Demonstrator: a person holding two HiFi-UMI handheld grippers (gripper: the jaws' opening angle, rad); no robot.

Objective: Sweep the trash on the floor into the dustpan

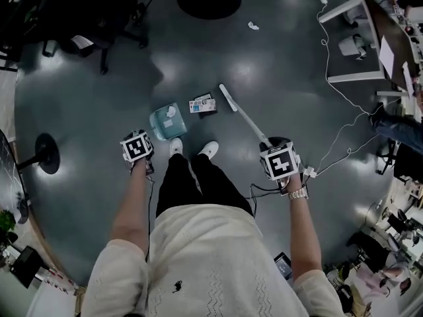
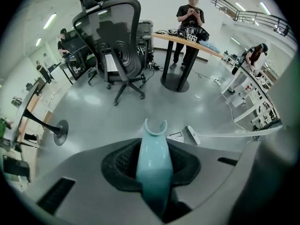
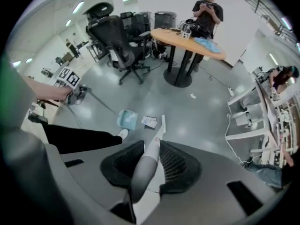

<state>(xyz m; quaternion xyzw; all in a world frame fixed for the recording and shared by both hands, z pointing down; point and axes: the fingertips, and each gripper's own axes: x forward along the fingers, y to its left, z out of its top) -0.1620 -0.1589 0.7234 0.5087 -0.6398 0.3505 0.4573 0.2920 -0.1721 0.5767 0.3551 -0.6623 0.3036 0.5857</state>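
Dustpan (image 1: 167,121) handle sits clamped in the left hand-held gripper (image 2: 151,165), broom (image 1: 244,117) handle in the right hand-held gripper (image 3: 150,165)

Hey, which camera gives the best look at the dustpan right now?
The head view: the dustpan sits whole, seen from above. The right gripper view shows it smaller; the left gripper view shows only its handle, clamped between the jaws.

Dustpan (image 1: 167,121) beside trash (image 1: 203,105) (broom (image 1: 246,117) nearby)
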